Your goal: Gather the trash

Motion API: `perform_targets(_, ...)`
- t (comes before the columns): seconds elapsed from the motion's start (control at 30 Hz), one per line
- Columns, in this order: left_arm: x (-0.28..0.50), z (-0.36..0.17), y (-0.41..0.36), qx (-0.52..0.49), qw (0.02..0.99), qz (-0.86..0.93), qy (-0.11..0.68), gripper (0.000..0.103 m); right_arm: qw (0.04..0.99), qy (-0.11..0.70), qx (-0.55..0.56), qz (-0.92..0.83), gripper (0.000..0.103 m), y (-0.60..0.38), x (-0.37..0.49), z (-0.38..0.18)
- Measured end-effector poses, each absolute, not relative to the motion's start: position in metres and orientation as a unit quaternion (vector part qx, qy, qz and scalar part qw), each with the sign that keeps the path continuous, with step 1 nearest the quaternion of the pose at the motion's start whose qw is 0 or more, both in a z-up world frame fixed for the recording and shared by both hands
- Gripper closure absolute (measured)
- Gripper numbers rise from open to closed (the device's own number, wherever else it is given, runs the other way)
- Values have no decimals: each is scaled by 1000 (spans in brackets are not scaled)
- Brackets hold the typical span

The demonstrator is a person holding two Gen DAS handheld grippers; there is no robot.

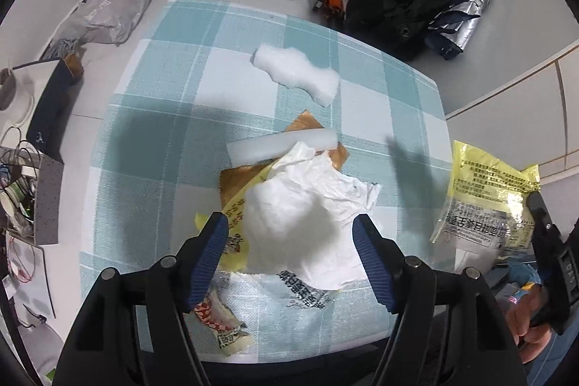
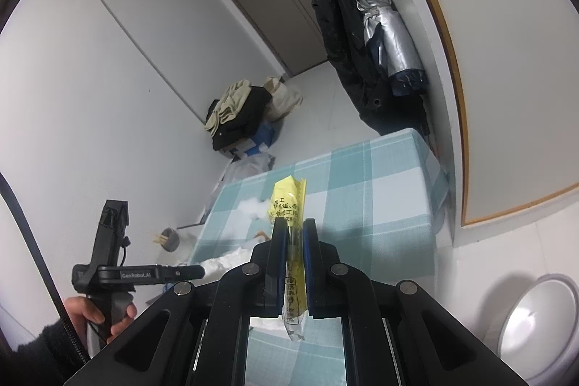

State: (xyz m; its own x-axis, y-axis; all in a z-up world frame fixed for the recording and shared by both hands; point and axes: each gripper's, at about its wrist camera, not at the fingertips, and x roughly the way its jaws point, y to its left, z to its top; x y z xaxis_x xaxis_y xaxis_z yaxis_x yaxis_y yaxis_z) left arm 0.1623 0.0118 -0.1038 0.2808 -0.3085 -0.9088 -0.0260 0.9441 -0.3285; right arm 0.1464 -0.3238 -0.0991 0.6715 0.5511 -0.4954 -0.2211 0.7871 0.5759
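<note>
The left claw (image 1: 289,241), released, hovers with the crumpled tissue (image 1: 307,205) on the desk (image 1: 152,140) dead ahead between its fingers, nearer than the right claw (image 2: 292,263), which is grasping a yellow wrapper (image 2: 287,201) off to the right.

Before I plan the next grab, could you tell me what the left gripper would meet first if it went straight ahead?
Probably the crumpled white paper: it lies between the open fingers of the left gripper, atop wrappers on the checked tablecloth.
</note>
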Motion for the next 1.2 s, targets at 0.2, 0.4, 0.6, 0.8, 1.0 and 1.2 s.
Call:
perform_targets(0.2, 160, -79, 14, -142, 809, -84, 564, 35, 881, 336, 246, 224, 95, -325, 145, -97)
perform_targets(0.4, 162, -85, 10, -214, 769, -130, 588, 35, 880, 334, 252, 226, 95, -327, 144, -96)
perform_targets(0.6, 164, -112, 11, -250, 733, -113, 622, 35, 880, 333, 253, 227, 95, -328, 143, -95)
perform_targets(0.8, 169, -114, 4, -236, 741, -99, 621, 39, 878, 334, 257, 227, 95, -328, 144, -96)
perform_targets(1.0, 174, -115, -9, -198, 741, -104, 633, 93, 879, 333, 256, 227, 95, -328, 144, -96)
perform_targets(1.2, 176, -111, -20, -176, 755, -106, 623, 103, 878, 332, 257, 228, 95, -327, 143, -95)
